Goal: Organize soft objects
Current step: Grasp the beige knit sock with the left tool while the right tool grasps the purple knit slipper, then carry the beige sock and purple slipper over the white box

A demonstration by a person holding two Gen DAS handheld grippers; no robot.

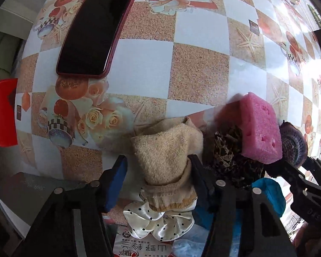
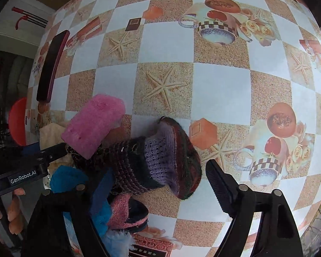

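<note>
A pile of soft things lies at the near table edge. In the left wrist view a beige knit sock (image 1: 167,152) lies between the open fingers of my left gripper (image 1: 158,171), over a white polka-dot scrunchie (image 1: 158,220). A pink sponge (image 1: 259,128) rests on a leopard-print cloth (image 1: 229,150), beside a purple knit piece (image 1: 293,143) and a blue cloth (image 1: 267,194). In the right wrist view my right gripper (image 2: 160,184) is open around the purple striped knit piece (image 2: 158,160); the pink sponge (image 2: 94,124) lies to its left and a pink-and-black knit item (image 2: 126,212) below.
A phone in a red case (image 1: 96,27) lies on the checkered tablecloth (image 1: 201,51) at far left. A red stool (image 1: 2,111) stands off the table's left edge. A printed packet (image 1: 143,246) and a grey box (image 1: 25,190) lie near the front edge.
</note>
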